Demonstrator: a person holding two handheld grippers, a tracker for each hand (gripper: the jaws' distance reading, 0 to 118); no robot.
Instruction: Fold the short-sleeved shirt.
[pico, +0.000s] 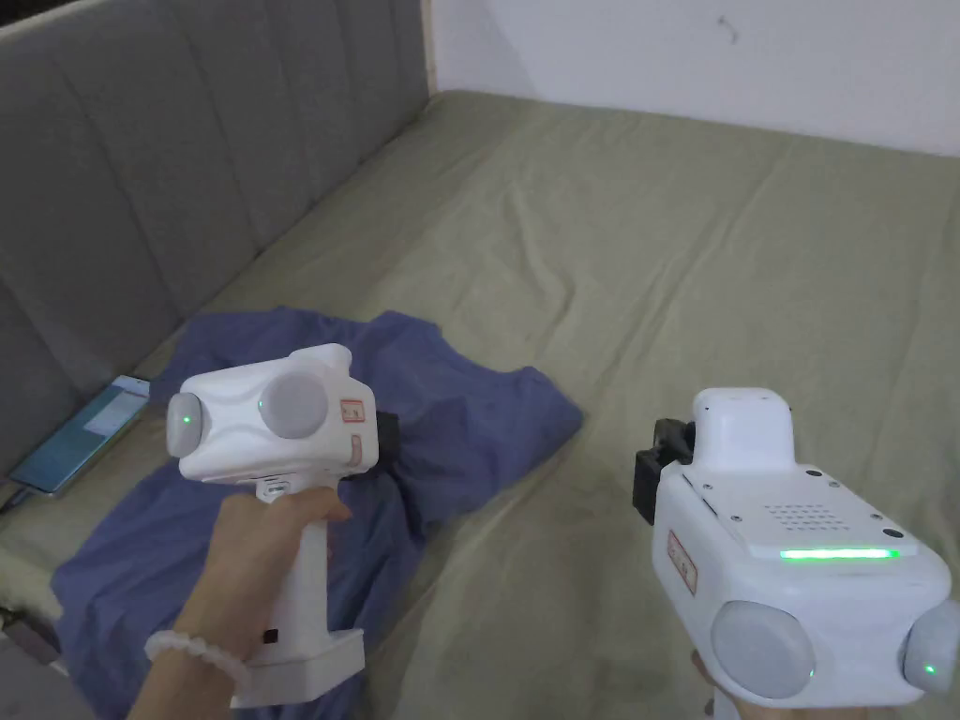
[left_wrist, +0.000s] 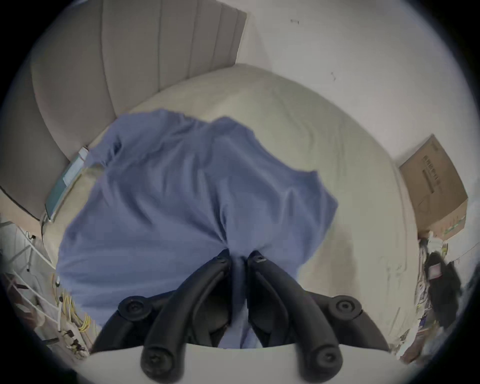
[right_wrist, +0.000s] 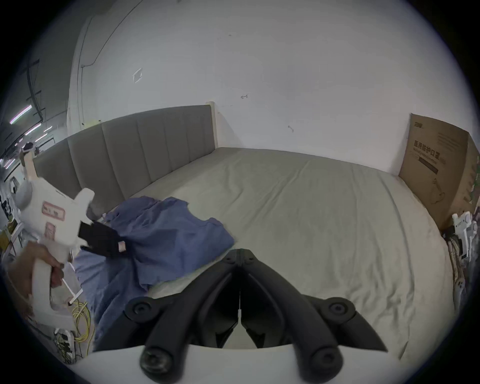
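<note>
Our left gripper (left_wrist: 239, 256) has its fingers (left_wrist: 220, 262) clenched on a bunch of the blue short-sleeved shirt (left_wrist: 181, 187), which lies crumpled on the bed (pico: 675, 262) near the grey headboard (pico: 141, 187). Our right gripper (right_wrist: 240, 253) hangs over bare sheet, fingers pressed together, grasping nothing.

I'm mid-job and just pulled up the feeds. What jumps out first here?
A crumpled blue shirt lies at the near left of the bed, beside the grey headboard. The left tool is shut on a pinch of its cloth. The right tool is shut on nothing, held over bare sheet to the shirt's right.
</note>
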